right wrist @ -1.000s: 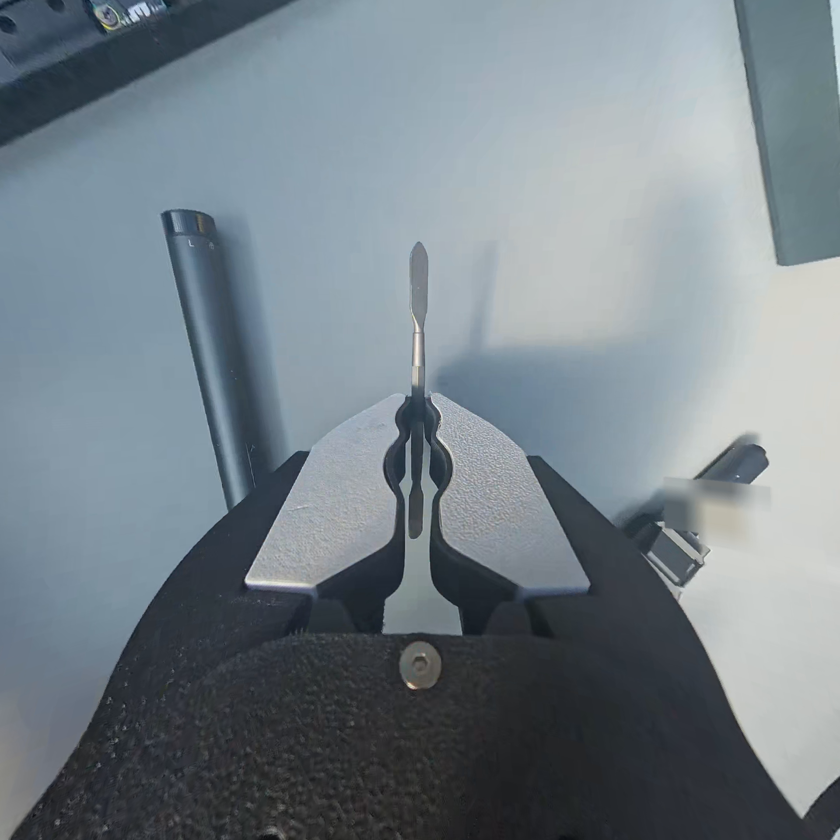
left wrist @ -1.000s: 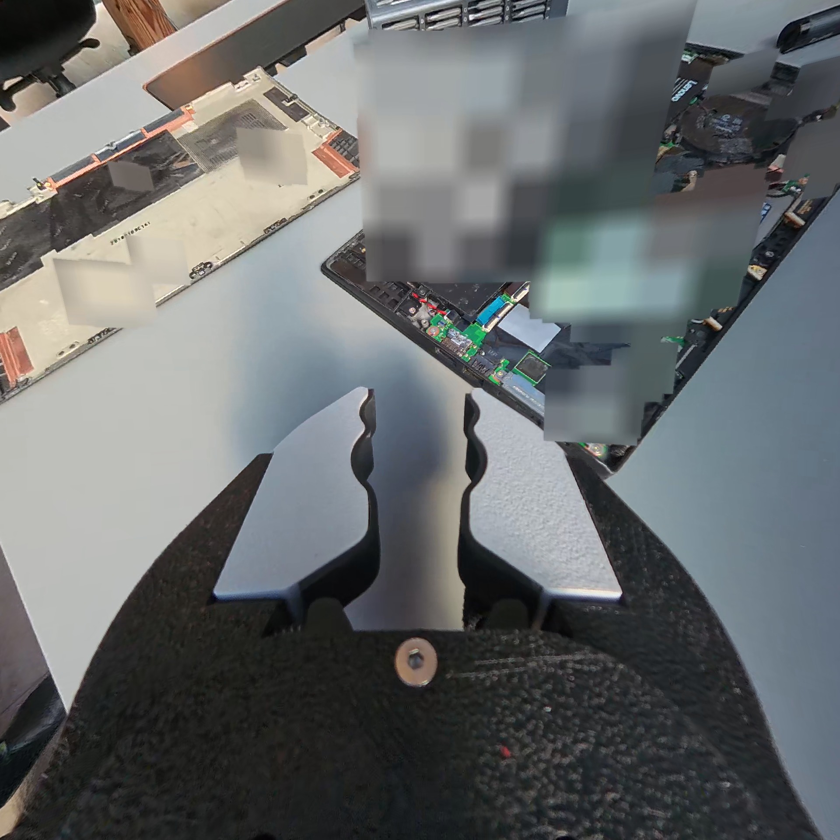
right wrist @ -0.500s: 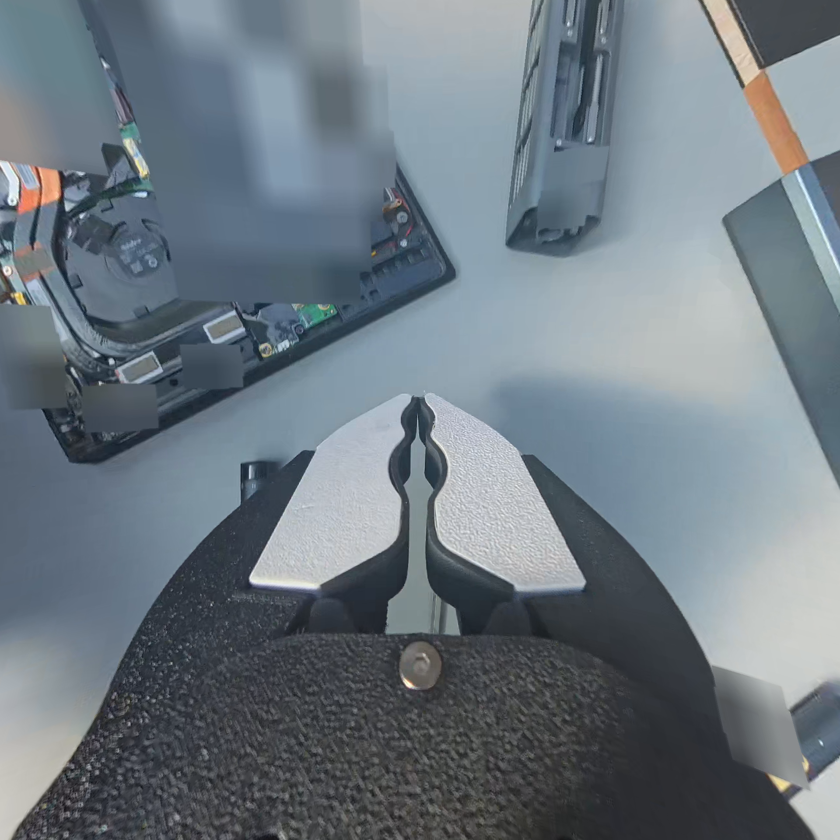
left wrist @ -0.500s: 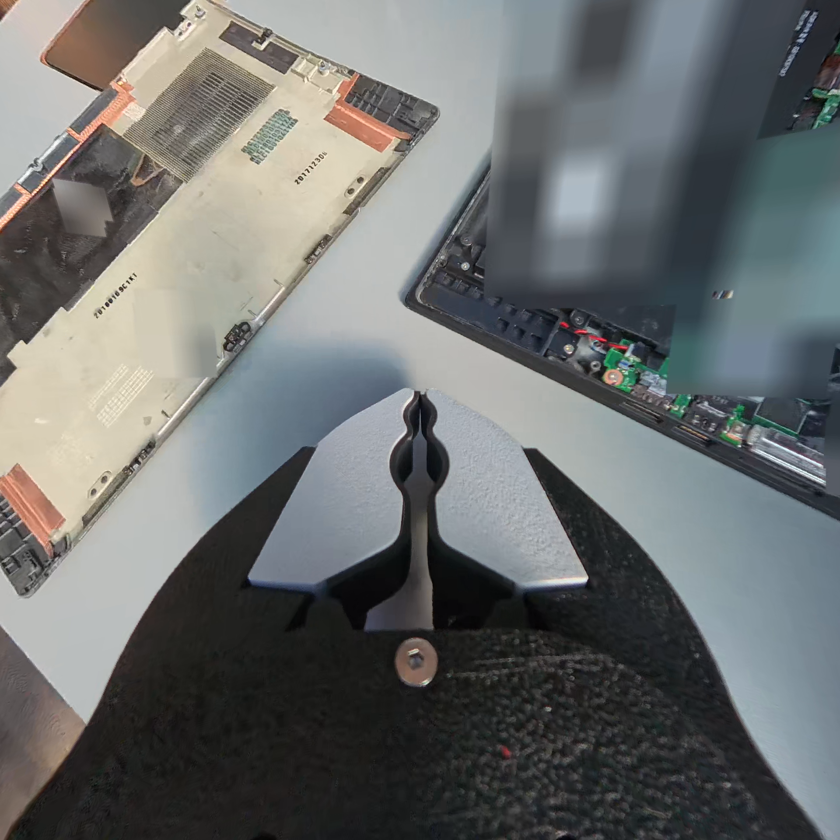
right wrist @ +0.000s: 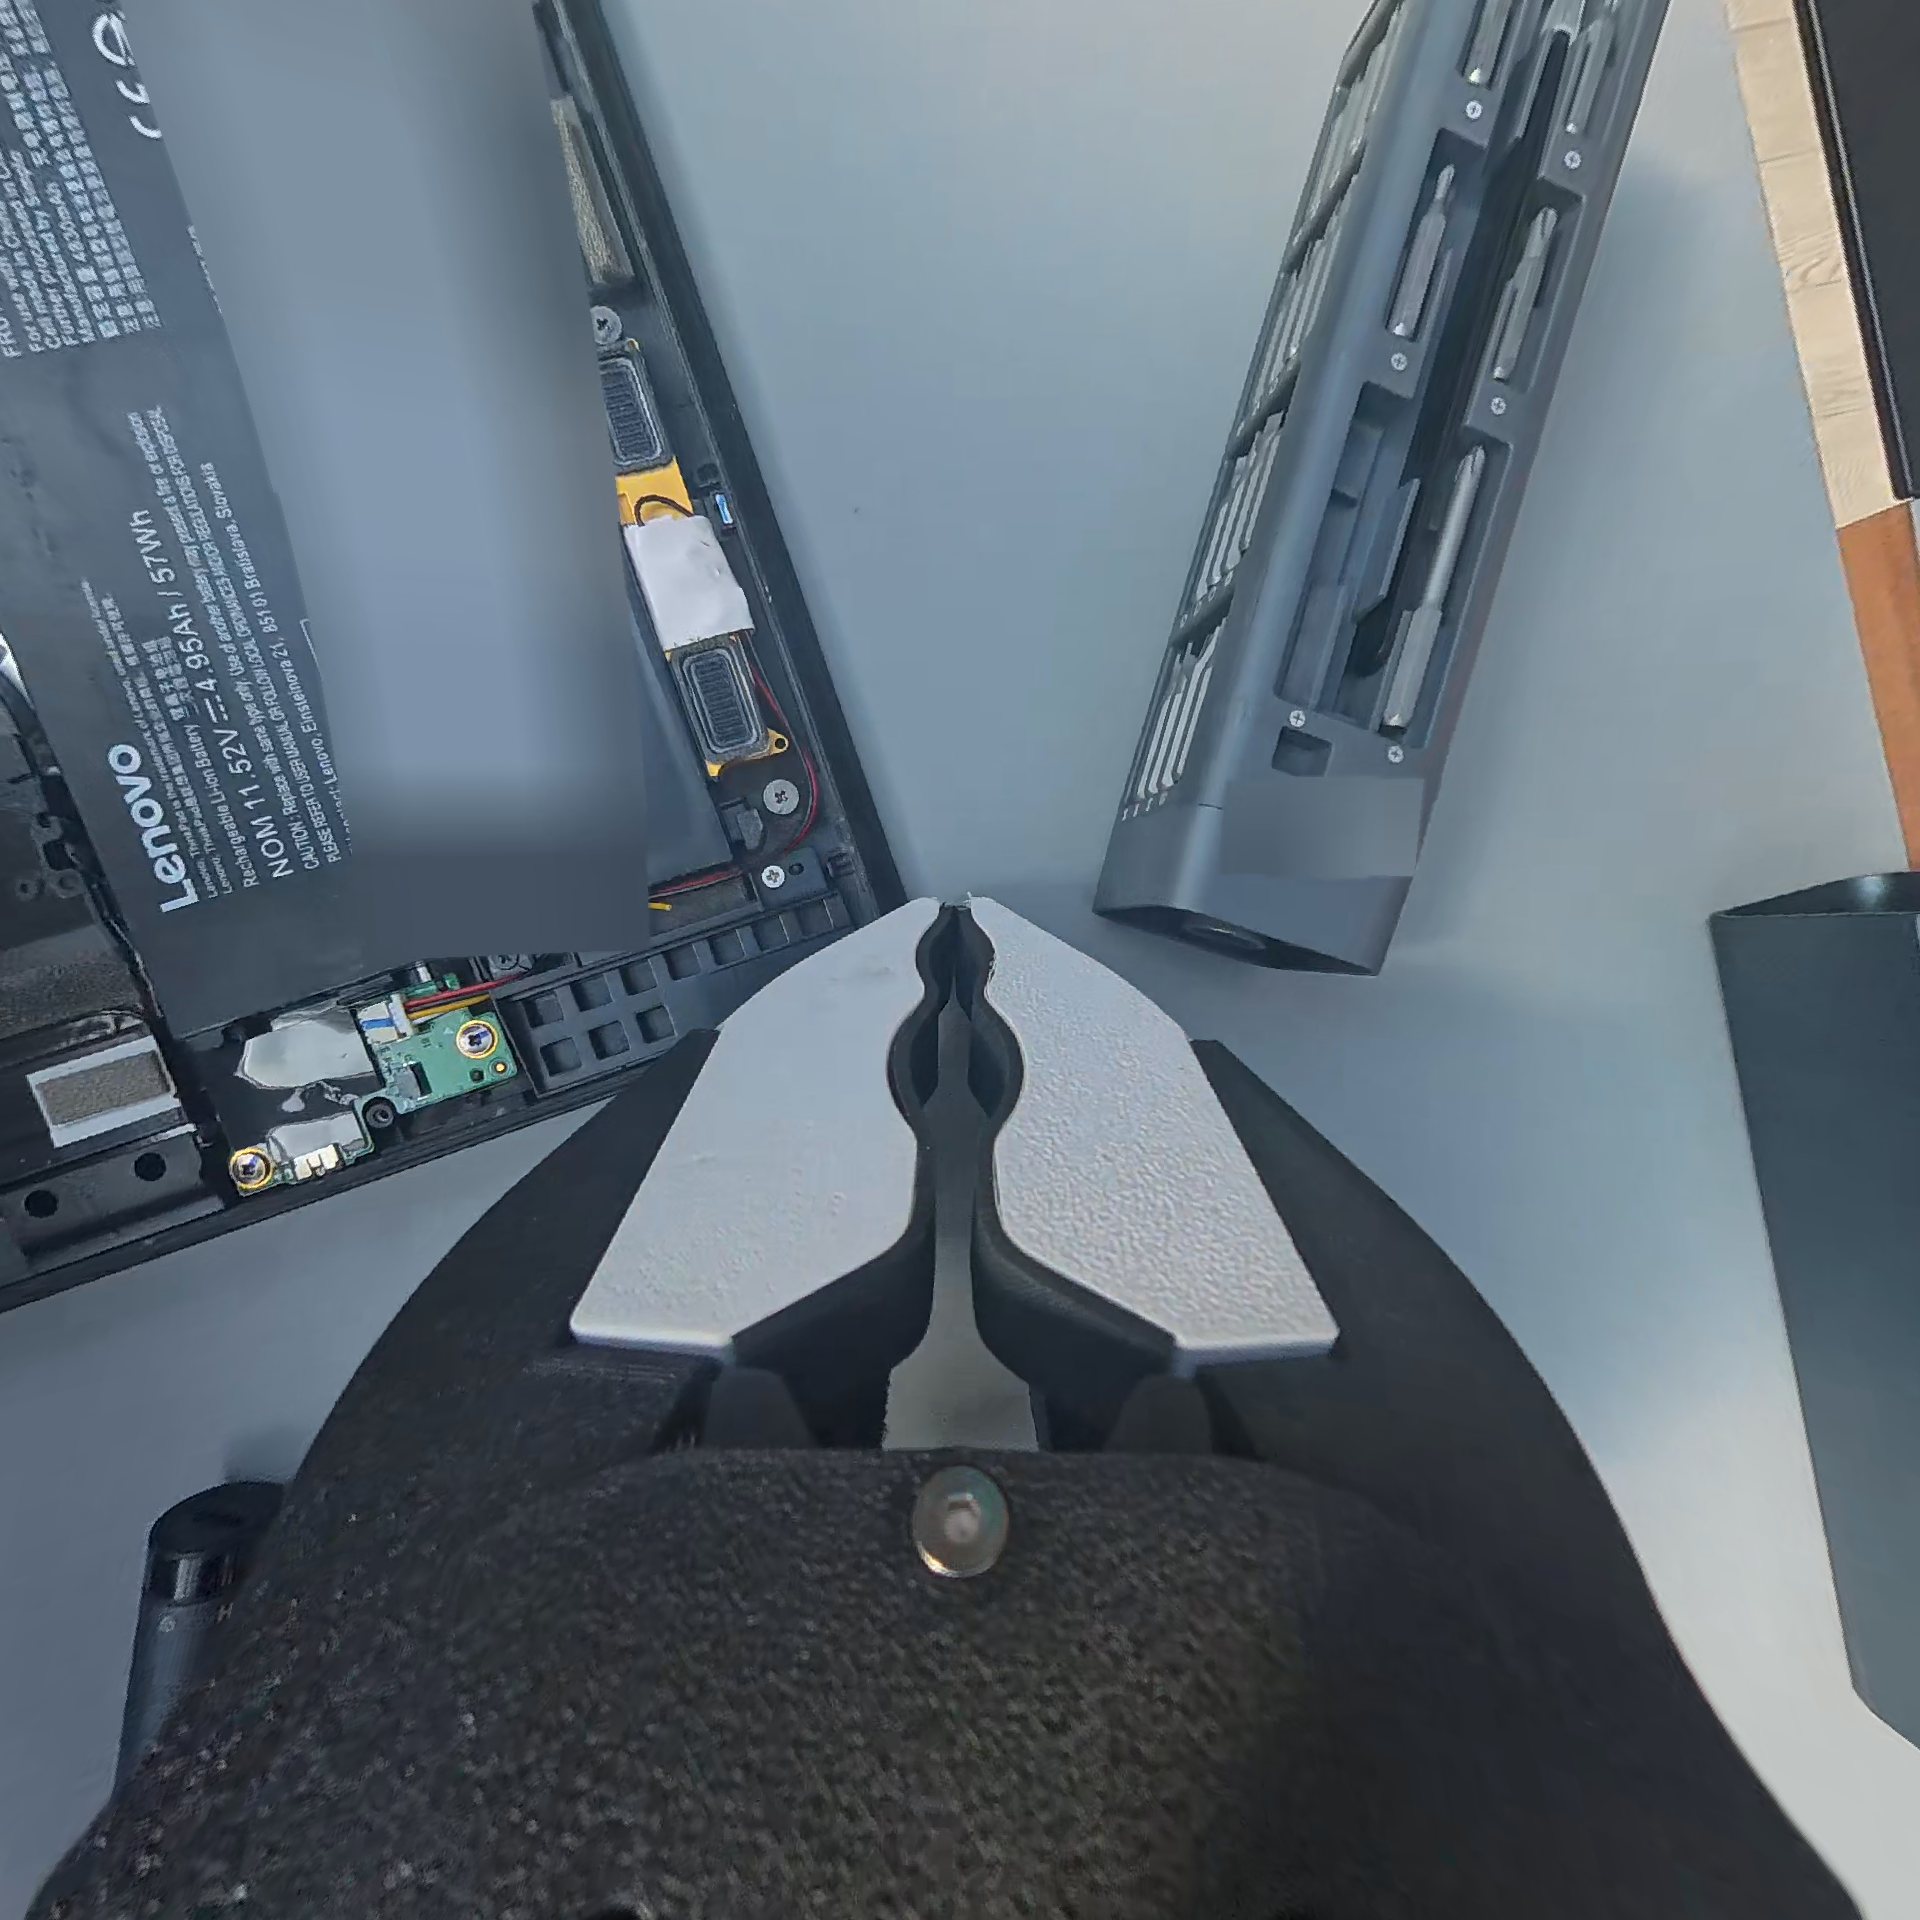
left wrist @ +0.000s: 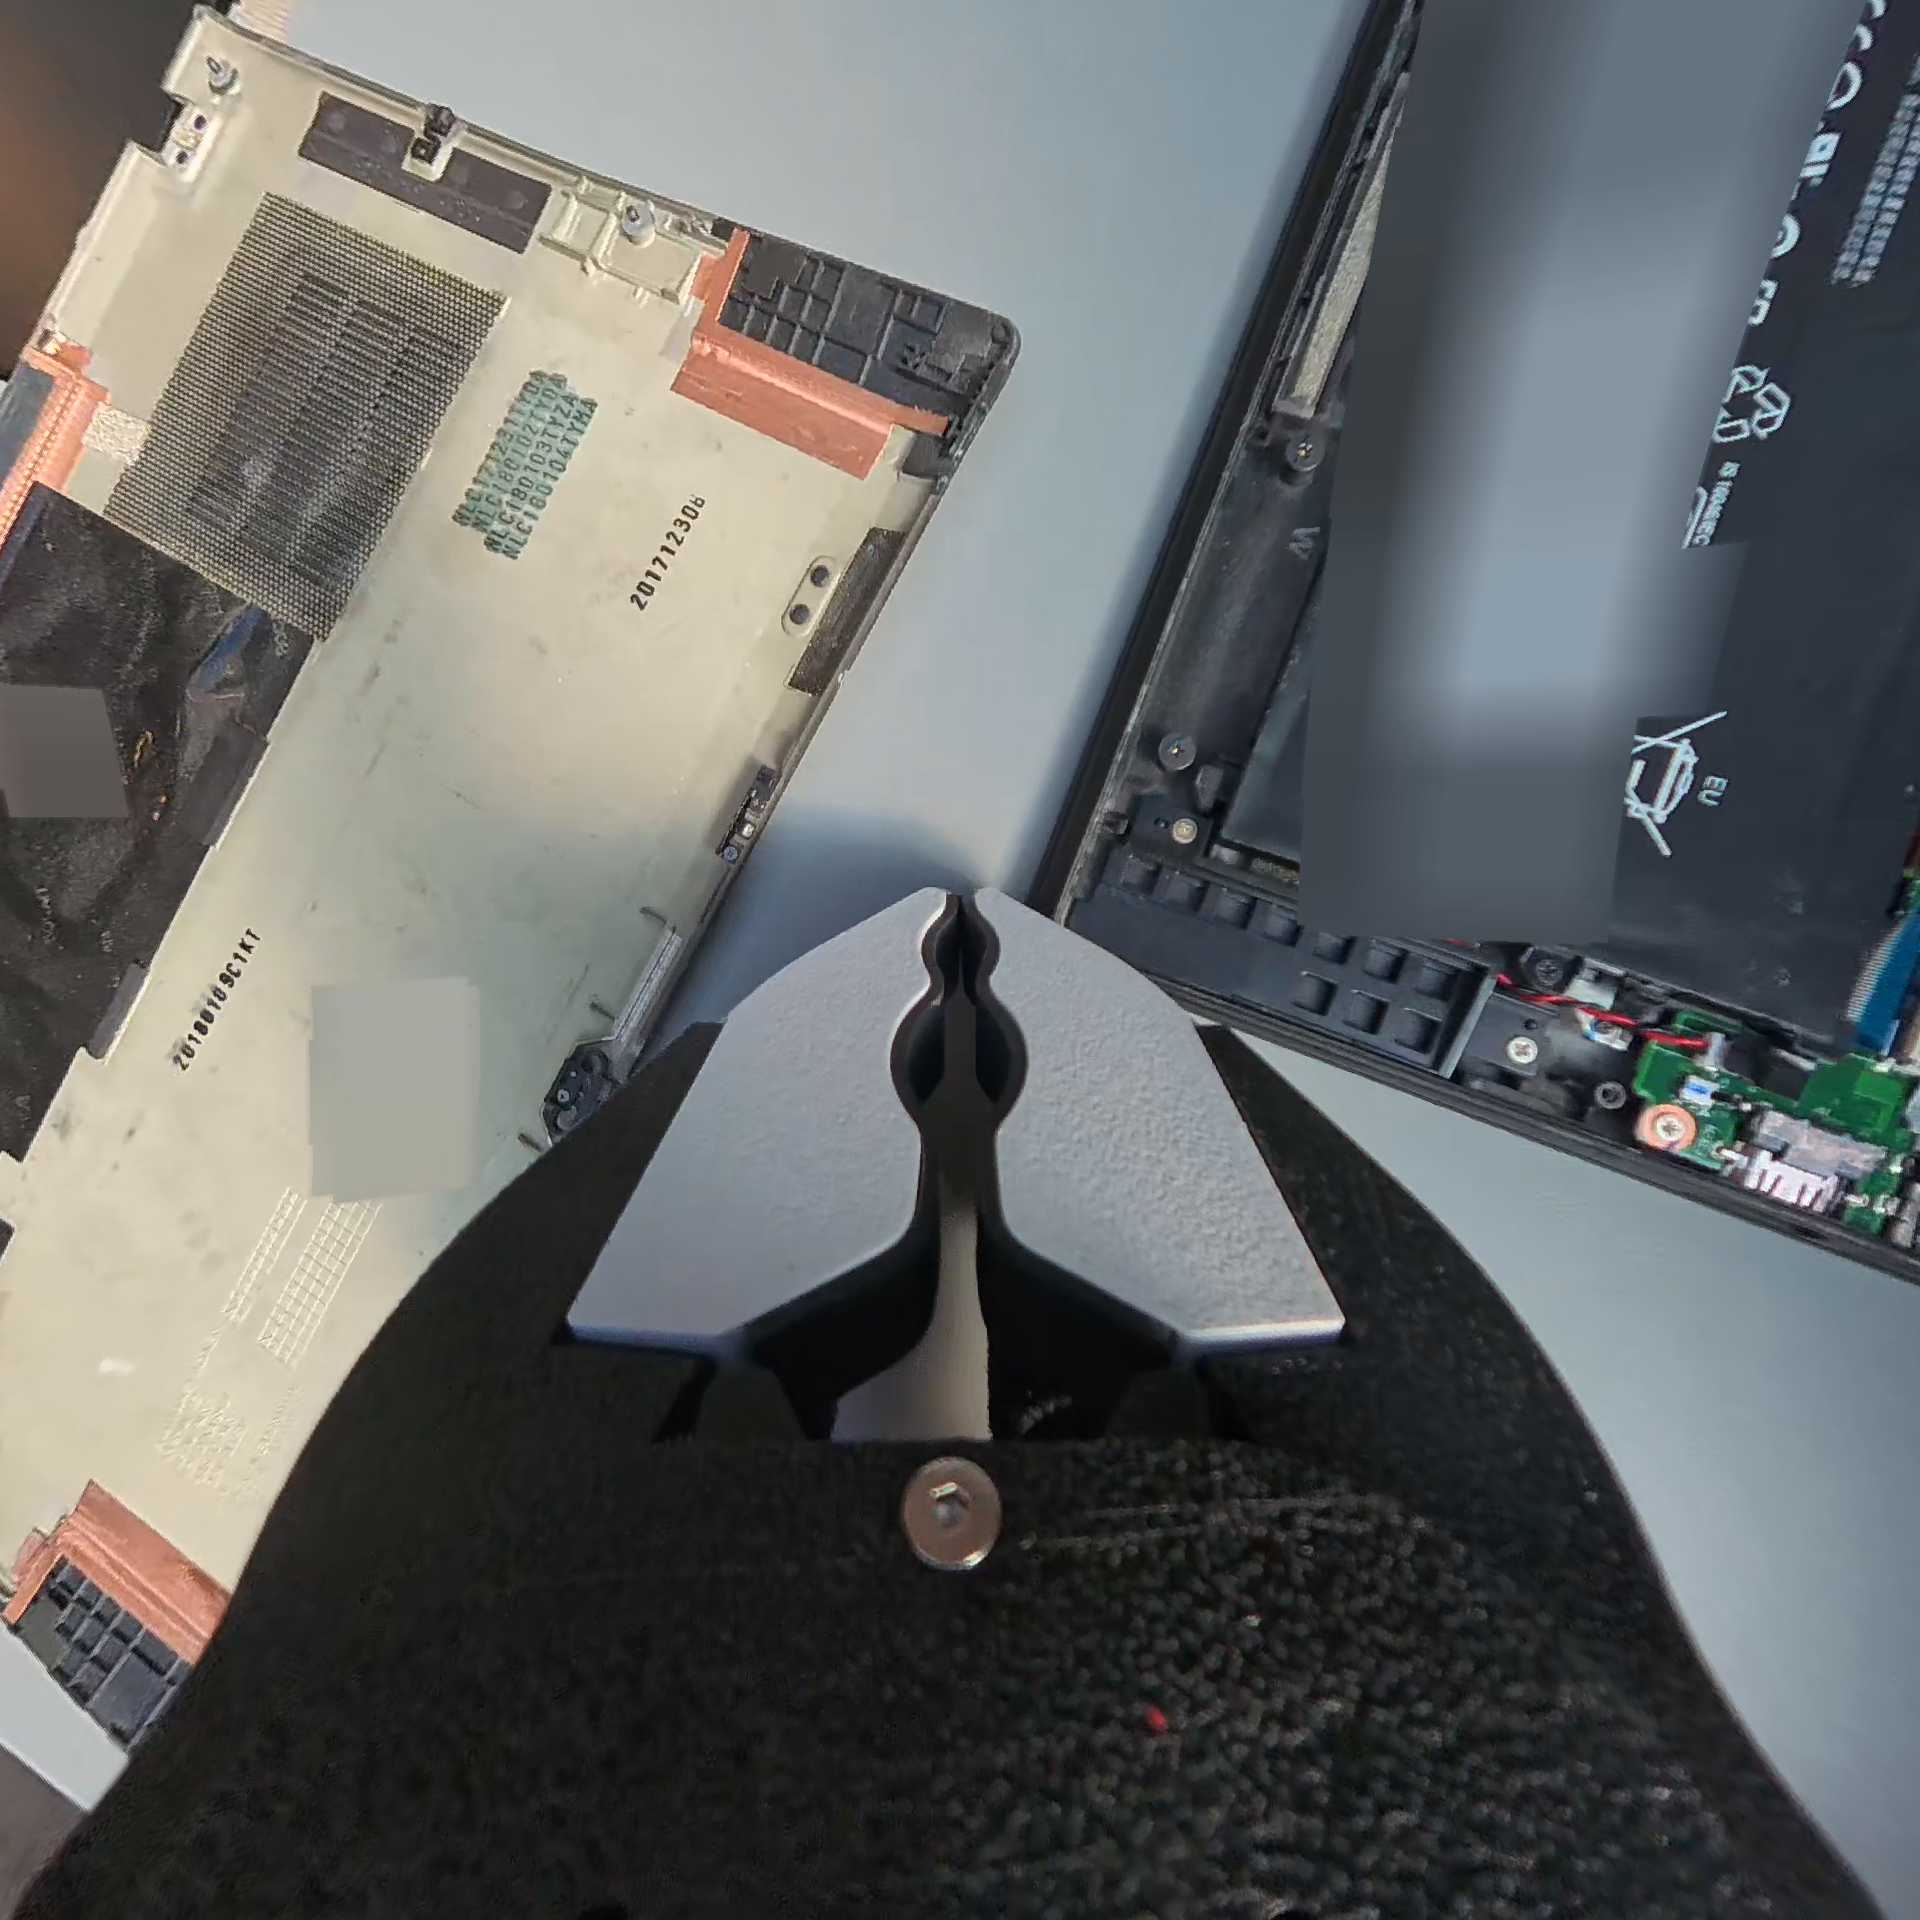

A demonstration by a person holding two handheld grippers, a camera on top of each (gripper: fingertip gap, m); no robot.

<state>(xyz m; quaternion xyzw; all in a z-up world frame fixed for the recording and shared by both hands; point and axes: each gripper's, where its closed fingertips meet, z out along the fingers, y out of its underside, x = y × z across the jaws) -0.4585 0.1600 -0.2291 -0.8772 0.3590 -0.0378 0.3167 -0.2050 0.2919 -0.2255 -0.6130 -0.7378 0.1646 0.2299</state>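
In the left wrist view my left gripper (left wrist: pixel 961 902) is shut with nothing between its jaws. It hovers over grey table between a removed laptop bottom cover (left wrist: pixel 436 727), beige inner side up, on the left and an opened black laptop (left wrist: pixel 1195 748) on the right. In the right wrist view my right gripper (right wrist: pixel 961 912) is shut and nothing shows between its jaws. It is just off the corner of the opened laptop (right wrist: pixel 727 997), whose black battery (right wrist: pixel 135 644) and small green board (right wrist: pixel 442 1060) are exposed.
A grey screwdriver bit case (right wrist: pixel 1382 540) lies open ahead to the right. A dark box (right wrist: pixel 1829 1299) stands at the right edge, with a wooden strip (right wrist: pixel 1881 623) beyond it. A black cylindrical tool handle (right wrist: pixel 192 1558) lies at the lower left, partly hidden by the gripper. Across from one pair of fingers to the other is roughly 30 cm. From the right gripper's tips to the grey screwdriver bit case (right wrist: pixel 1382 540) is close to 8 cm.
My left gripper went from open to shut and moved closer to the cover and laptop. My right gripper no longer holds the thin metal pry tool and has swung toward the laptop and bit case.
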